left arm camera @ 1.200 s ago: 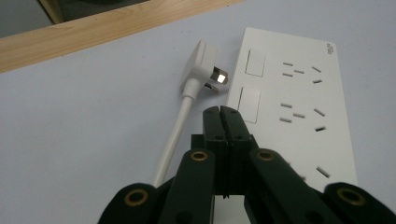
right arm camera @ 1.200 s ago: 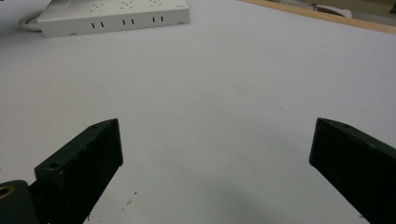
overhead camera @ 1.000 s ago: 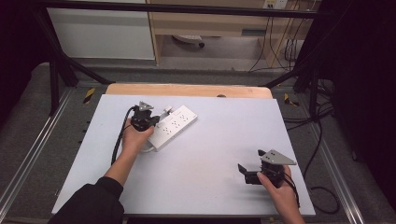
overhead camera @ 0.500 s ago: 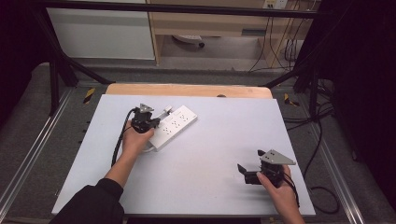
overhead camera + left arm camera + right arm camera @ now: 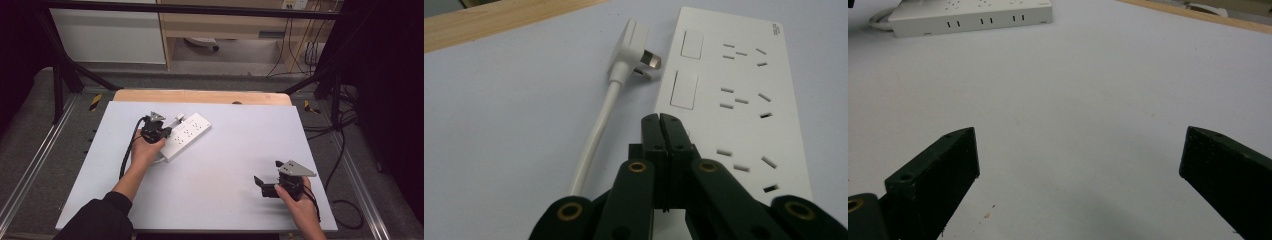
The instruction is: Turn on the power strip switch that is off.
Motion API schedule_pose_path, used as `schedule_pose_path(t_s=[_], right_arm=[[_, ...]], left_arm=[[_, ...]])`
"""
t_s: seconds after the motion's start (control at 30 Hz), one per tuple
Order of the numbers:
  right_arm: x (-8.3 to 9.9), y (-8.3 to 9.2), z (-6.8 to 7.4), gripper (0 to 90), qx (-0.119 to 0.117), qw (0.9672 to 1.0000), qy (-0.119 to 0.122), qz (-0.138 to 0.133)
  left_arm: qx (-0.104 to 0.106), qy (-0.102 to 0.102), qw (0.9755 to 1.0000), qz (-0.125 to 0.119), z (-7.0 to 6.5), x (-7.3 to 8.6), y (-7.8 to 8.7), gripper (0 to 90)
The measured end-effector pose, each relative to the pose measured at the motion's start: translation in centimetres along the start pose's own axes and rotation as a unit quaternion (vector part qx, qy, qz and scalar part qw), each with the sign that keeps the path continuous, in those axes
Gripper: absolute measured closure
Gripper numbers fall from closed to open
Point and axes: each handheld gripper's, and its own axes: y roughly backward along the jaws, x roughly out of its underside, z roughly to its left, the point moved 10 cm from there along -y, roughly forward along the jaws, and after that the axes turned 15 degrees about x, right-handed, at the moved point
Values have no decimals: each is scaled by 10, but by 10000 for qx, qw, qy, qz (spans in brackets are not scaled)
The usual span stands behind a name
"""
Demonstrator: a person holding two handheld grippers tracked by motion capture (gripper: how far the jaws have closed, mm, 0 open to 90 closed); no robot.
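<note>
Work in hand: the left gripper point(image 5: 660, 120) sits at the power strip point(image 5: 734, 105), with the strip's own plug point(image 5: 631, 47) and cord point(image 5: 596, 135) lying loose on the table point(image 5: 225, 165); likely the plug is to be handled next.
Left jaws: pressed fully together, nothing between them; the tips rest at or just above the strip's near left edge. Contact cannot be told.
Right jaws: the right gripper point(image 5: 1078, 165) stands wide open and empty, over bare table.
Plug, from the left jaws: ahead and a little to the left, just beside the strip's far left edge, prongs turned toward the strip.
Cord, from the left jaws: runs back from the plug along the left of the tips, close beside them, then passes out of the left gripper view at the bottom.
Strip, long axis: runs away from the left jaws, nearly in line with them, sockets facing up, to the right of the tips.
Strip, from the right jaws: far ahead and to the left, well apart, its long side facing them.
Nearer hand: the left, by far.
Next move, judged: the left jaws must open before they can take the plug, then go forward and slightly left.
</note>
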Motion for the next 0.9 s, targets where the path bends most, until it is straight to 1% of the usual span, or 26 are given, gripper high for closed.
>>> schedule_pose_path(t_s=[0.2, 0.3, 0.43, 0.9], right_arm=[[0, -1, 0, 31, -10, 10000, 23, 10], [1, -1, 1, 31, -12, 10000, 27, 19], [1, -1, 0, 31, -11, 10000, 23, 19], [1, -2, 1, 28, -13, 10000, 30, 32]], left_arm=[[-5, -8, 10000, -7, -1, 0, 0, 900], [-33, -46, 10000, -39, -2, 1, 1, 900], [-21, -15, 10000, -72, -2, 2, 3, 900], [-54, -102, 9999, -62, -2, 4, 4, 900]])
